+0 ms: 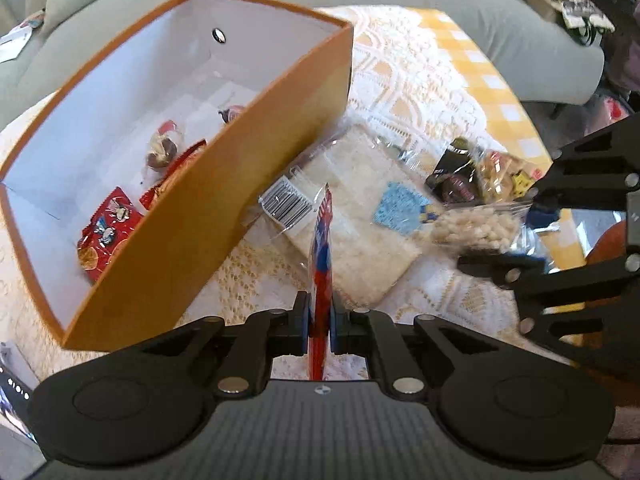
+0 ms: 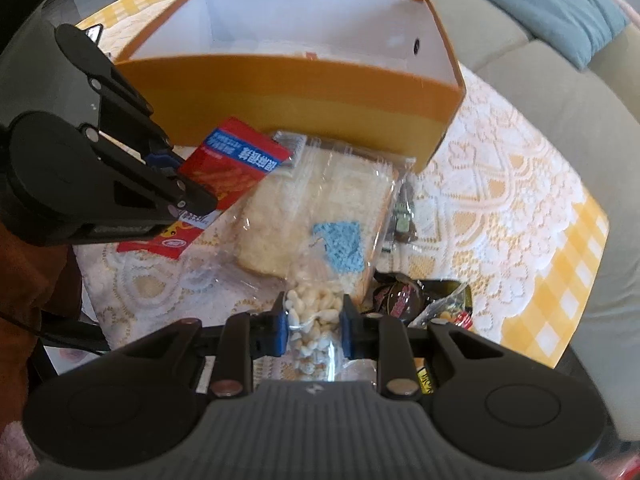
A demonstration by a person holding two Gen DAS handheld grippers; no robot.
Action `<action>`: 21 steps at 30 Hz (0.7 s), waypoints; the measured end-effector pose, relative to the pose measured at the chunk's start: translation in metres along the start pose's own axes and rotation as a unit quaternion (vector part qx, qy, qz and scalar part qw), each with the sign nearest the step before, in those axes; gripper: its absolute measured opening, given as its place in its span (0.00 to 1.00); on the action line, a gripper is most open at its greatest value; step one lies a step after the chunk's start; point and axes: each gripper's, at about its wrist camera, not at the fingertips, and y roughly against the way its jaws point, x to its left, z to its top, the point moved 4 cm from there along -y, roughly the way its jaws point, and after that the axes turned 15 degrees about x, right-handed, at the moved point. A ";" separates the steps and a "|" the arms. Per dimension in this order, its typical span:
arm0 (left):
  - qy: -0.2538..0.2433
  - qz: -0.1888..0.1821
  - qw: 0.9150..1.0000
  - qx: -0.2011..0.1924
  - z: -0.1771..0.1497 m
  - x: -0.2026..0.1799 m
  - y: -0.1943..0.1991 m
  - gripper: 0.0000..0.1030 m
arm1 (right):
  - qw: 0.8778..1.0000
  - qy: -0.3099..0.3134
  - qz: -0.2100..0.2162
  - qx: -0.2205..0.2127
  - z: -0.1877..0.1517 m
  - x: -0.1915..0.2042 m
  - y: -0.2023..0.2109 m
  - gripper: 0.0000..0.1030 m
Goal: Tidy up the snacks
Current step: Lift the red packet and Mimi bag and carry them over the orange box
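1. Clamped edge-on in the left gripper [image 1: 320, 320], a flat red-and-blue snack packet [image 1: 322, 264] hangs just beside the orange box [image 1: 224, 184].
2. Right gripper [image 2: 314, 326] pinches a clear bag of white puffed bits [image 2: 312, 320] above the lace tablecloth [image 2: 500, 184].
3. Inside the box: a red cartoon-printed pouch [image 1: 106, 232], another red packet and small wrapped sweets [image 1: 162, 148].
4. Between box and grippers lies a big clear pack of pale rice cake [image 2: 320, 216].

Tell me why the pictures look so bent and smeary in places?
Left wrist view: the fisheye lens bows the orange box, and the right gripper with its bag of white puffs is motion-blurred. Right wrist view: edges curve and darken, and the box's near wall is soft.
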 end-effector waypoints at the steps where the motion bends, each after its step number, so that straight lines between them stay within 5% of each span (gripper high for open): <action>1: 0.001 -0.004 1.000 -0.004 -0.001 0.000 0.005 0.09 | 1.000 0.001 0.000 -0.004 0.001 0.002 0.004 0.21; 21: 0.065 0.006 0.994 -0.083 0.029 0.030 0.100 0.09 | 0.995 0.043 -0.042 -0.080 0.050 0.010 0.083 0.21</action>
